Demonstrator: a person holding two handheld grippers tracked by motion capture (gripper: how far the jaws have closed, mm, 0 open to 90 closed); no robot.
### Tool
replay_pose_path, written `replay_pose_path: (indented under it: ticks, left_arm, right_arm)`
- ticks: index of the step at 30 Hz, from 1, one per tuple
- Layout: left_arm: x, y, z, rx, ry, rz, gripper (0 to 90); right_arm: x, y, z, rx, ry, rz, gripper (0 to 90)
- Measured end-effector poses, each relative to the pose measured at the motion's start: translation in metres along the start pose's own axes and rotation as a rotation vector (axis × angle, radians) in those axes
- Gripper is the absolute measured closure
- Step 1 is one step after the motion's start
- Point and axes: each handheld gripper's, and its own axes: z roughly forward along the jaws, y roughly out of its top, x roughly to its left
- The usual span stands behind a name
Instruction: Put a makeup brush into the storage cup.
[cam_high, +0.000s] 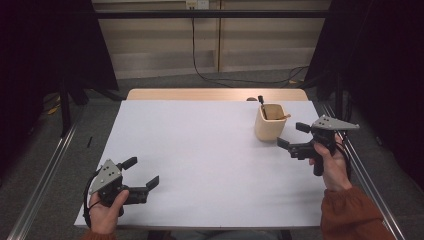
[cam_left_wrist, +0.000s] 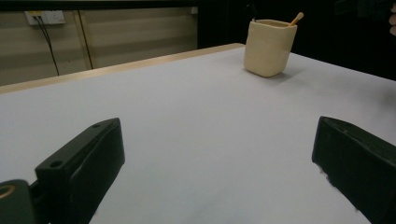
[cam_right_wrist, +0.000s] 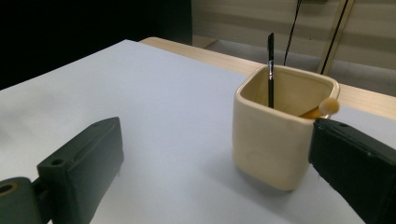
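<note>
High view: the right gripper (cam_high: 292, 135), held in a person's right hand (cam_high: 331, 165) with a rust-coloured sleeve (cam_high: 352, 215) at the wrist, hovers at the right side of the table, its jaws spread wide and holding nothing. Just beside its jaws, toward the far right corner of the white tabletop (cam_high: 200, 160), stands a cream square cup (cam_high: 270, 121), upright, carrying a thin black stick (cam_high: 261, 104) and a wooden stick (cam_high: 282, 117) that leans against its rim.

Right gripper view: the two black jaws stand far apart, and the cup (cam_right_wrist: 275, 140) sits between them toward the right-hand jaw, which overlaps its lower corner in the frame; whether they touch cannot be told. The black stick (cam_right_wrist: 270, 65) stands nearly upright in the cup, and the wooden stick's rounded tip (cam_right_wrist: 329, 106) pokes over the rim.

At the near left corner in the high view, the left gripper (cam_high: 141, 172) rests in the person's left hand (cam_high: 107, 212), jaws likewise released and empty, well apart from the cup. Left gripper view: bare white tabletop (cam_left_wrist: 196, 130) lies between its open jaws, with the cup (cam_left_wrist: 270, 46) far off near the table's wooden edge strip (cam_left_wrist: 116, 69).
</note>
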Motion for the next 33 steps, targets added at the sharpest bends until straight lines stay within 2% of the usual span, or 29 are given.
replay_pose_path:
  ticks: [10, 17, 25, 33]
  left_arm:
    - [0.001, 0.000, -0.002, -0.005, 0.017, -0.002, 2.5]
    - [0.001, -0.002, -0.006, -0.007, 0.030, -0.008, 2.5]
    - [0.000, -0.005, -0.014, -0.011, 0.042, -0.018, 2.4]
    - [-0.001, -0.008, -0.018, 0.002, 0.054, -0.020, 2.4]
  right_arm:
    - [0.013, -0.019, -0.018, 0.004, 0.011, 0.014, 1.9]
    - [0.016, -0.037, -0.026, 0.011, 0.013, 0.066, 2.7]
    - [0.021, -0.057, -0.041, 0.013, -0.014, 0.067, 2.9]
    - [0.028, -0.077, -0.060, 0.023, -0.033, 0.088, 3.0]
